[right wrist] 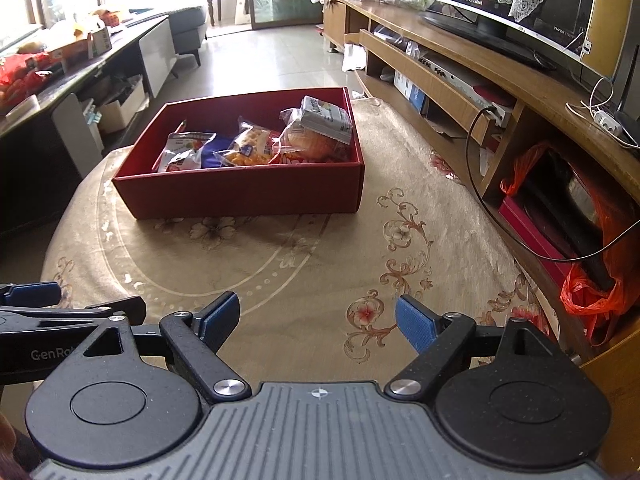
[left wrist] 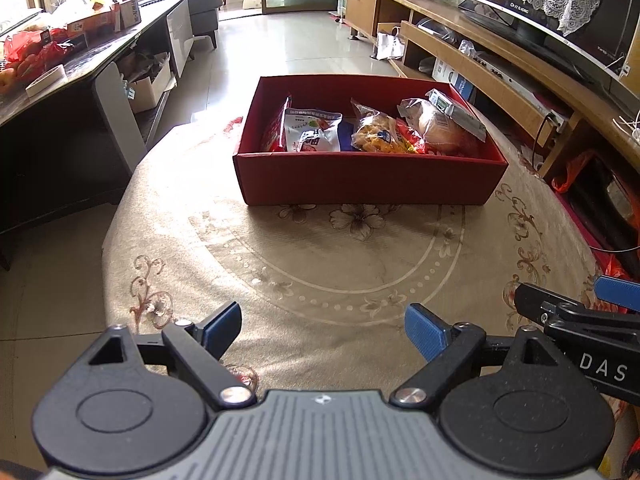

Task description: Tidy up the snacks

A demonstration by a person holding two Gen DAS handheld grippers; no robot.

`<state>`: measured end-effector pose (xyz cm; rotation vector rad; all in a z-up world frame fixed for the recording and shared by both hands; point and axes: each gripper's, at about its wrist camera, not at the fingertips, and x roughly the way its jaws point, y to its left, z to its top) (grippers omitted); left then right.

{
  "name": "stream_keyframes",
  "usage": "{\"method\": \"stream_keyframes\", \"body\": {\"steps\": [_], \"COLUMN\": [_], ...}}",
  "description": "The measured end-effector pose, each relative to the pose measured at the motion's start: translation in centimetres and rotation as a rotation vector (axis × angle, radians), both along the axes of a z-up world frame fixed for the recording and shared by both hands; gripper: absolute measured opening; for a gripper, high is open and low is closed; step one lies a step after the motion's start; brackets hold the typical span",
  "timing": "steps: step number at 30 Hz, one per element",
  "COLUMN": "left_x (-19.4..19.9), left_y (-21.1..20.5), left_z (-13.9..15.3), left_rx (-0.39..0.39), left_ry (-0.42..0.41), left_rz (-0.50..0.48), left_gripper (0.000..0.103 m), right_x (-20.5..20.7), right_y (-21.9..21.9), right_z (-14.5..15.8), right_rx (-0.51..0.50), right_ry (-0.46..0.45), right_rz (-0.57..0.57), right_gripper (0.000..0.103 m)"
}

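A red cardboard box (left wrist: pixel 360 178) (right wrist: pixel 240 194) sits on the far part of a round table with a beige flowered cloth (left wrist: pixel 320 272) (right wrist: pixel 320 264). Inside it lie several snack packets: a white pouch (left wrist: pixel 312 130) (right wrist: pixel 182 152), a clear bag of yellow snacks (left wrist: pixel 378 132) (right wrist: pixel 248 148), a bagged bun (left wrist: pixel 436 124) (right wrist: pixel 310 142) and a grey-white packet (left wrist: pixel 456 110) (right wrist: pixel 326 118) on top. My left gripper (left wrist: pixel 322 330) hovers open over the near cloth, holding nothing. My right gripper (right wrist: pixel 316 322) is open beside it, also empty; its fingertips (left wrist: pixel 616 292) show at the left wrist view's right edge.
A dark side table (left wrist: pixel 60 76) with red bags and boxes stands to the left. A wooden TV cabinet (right wrist: pixel 480 64) with a television (right wrist: pixel 500 0) runs along the right, an orange plastic bag (right wrist: pixel 592 292) near its base. Tiled floor (left wrist: pixel 288 44) lies beyond the table.
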<state>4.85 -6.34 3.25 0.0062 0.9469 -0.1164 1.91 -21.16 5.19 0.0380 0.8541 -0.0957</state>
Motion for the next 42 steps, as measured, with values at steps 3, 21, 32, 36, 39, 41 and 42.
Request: {"method": "stream_keyframes", "body": {"steps": [3,21,32,36,39,41,42], "left_x": [-0.2,-1.1,-1.6,-1.7,-1.8,-1.8,-1.8], "left_y": [0.1,0.6,0.8,0.9,1.0,1.1,1.1], "left_z": [0.0,0.1,-0.3,-0.3,-0.3,-0.4,-0.4], "left_rx": [0.006,0.021,0.035,0.029,0.018,0.018,0.018], "left_ry": [-0.003,-0.001,0.007,0.010,0.015,0.018,0.020], "left_rz": [0.000,0.017,0.018,0.021,0.023,0.024,0.025], "left_gripper": [0.086,0.085,0.085,0.084,0.085,0.085,0.085], "right_x": [-0.2,-0.8,-1.1,-1.2,-1.3,-1.3,-1.2], "right_y": [0.2,0.8,1.3,1.4,1.3,1.3,1.2], "right_z": [0.0,0.0,-0.4,-0.4,-0.3,-0.3,-0.2], "right_rx": [0.001,-0.002,-0.011,-0.011,-0.006,-0.004,-0.003], "right_ry": [0.000,0.005,0.021,0.022,0.018,0.015,0.015], "right_rz": [0.004,0.027,0.036,0.039,0.040,0.038,0.036], "right_gripper": [0.089,0.089,0.089,0.089,0.089,0.089,0.089]}}
